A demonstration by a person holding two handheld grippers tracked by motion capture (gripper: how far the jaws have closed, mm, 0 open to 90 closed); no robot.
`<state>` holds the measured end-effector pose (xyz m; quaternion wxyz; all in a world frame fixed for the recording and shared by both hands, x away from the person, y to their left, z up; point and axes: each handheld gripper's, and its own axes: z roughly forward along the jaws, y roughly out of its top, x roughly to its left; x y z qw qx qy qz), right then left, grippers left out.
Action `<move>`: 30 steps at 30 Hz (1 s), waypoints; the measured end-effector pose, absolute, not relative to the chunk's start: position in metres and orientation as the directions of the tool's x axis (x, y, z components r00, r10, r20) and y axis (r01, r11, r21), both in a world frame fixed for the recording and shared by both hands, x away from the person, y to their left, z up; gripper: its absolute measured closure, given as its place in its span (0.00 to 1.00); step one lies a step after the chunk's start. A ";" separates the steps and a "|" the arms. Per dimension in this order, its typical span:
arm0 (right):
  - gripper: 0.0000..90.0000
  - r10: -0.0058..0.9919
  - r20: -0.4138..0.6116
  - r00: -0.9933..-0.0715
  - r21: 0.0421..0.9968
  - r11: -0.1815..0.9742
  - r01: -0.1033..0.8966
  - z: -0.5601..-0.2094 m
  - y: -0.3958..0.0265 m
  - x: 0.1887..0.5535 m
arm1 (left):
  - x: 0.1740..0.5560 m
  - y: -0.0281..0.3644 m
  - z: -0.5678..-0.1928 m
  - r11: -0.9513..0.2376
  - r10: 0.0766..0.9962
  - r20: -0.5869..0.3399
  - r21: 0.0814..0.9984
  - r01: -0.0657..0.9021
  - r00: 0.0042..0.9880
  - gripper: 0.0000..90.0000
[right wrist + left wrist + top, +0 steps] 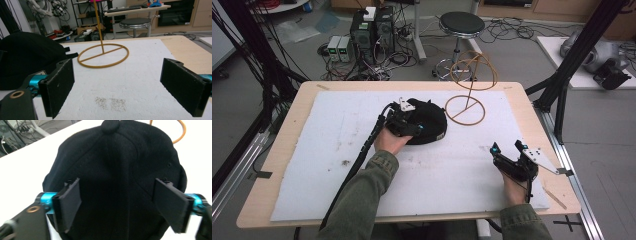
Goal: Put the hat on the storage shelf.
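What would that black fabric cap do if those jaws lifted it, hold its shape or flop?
The black fabric cap would probably sag: its soft stitched panels already dimple. It looks light for its size. Cloth should grip well, and lying flat on the white foam mat, it likely won't roll.

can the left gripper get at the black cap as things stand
Probably yes: the left gripper hangs right over the black cap, jaws spread either side of its crown, nothing between them and the fabric.
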<state>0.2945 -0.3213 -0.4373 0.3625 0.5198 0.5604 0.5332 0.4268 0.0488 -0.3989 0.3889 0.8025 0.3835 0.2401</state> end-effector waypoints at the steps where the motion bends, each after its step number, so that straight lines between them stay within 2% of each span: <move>1: 0.13 0.969 0.148 -0.197 0.975 -0.109 0.196 -0.437 -0.321 0.294 | 0.427 0.049 -0.399 -0.403 0.802 0.087 0.808 0.429 0.591 0.34; 4: 0.13 0.965 0.163 -0.206 0.972 -0.120 0.202 -0.439 -0.322 0.295 | 0.425 0.047 -0.400 -0.417 0.807 0.124 0.812 0.409 0.577 0.44; 5: 0.13 0.965 0.163 -0.206 0.972 -0.120 0.202 -0.439 -0.322 0.295 | 0.424 0.046 -0.399 -0.420 0.812 0.138 0.813 0.403 0.567 0.44; 6: 0.13 0.965 0.158 -0.209 0.972 -0.115 0.204 -0.439 -0.322 0.296 | 0.423 0.044 -0.400 -0.420 0.819 0.152 0.816 0.398 0.553 0.57; 7: 0.13 0.965 0.158 -0.209 0.972 -0.115 0.204 -0.439 -0.322 0.296 | 0.422 0.043 -0.401 -0.420 0.822 0.158 0.816 0.396 0.547 0.57; 8: 0.13 0.964 0.164 -0.212 0.970 -0.119 0.210 -0.439 -0.321 0.296 | 0.421 0.042 -0.403 -0.414 0.821 0.148 0.820 0.395 0.552 0.71; 10: 0.13 0.964 0.158 -0.214 0.972 -0.113 0.207 -0.439 -0.322 0.296 | 0.421 0.039 -0.406 -0.417 0.823 0.156 0.819 0.394 0.547 0.74; 13: 0.13 0.963 0.163 -0.215 0.970 -0.117 0.213 -0.439 -0.322 0.296 | 0.419 0.039 -0.408 -0.386 0.829 0.124 0.833 0.397 0.546 0.95; 17: 0.13 0.963 0.163 -0.214 0.970 -0.117 0.213 -0.440 -0.322 0.296 | 0.417 0.039 -0.409 -0.416 0.815 0.167 0.835 0.359 0.555 0.98; 30: 0.13 0.967 0.148 -0.210 0.970 -0.101 0.219 -0.441 -0.324 0.296 | 0.415 0.048 -0.407 -0.365 0.820 0.125 0.866 0.341 0.559 0.98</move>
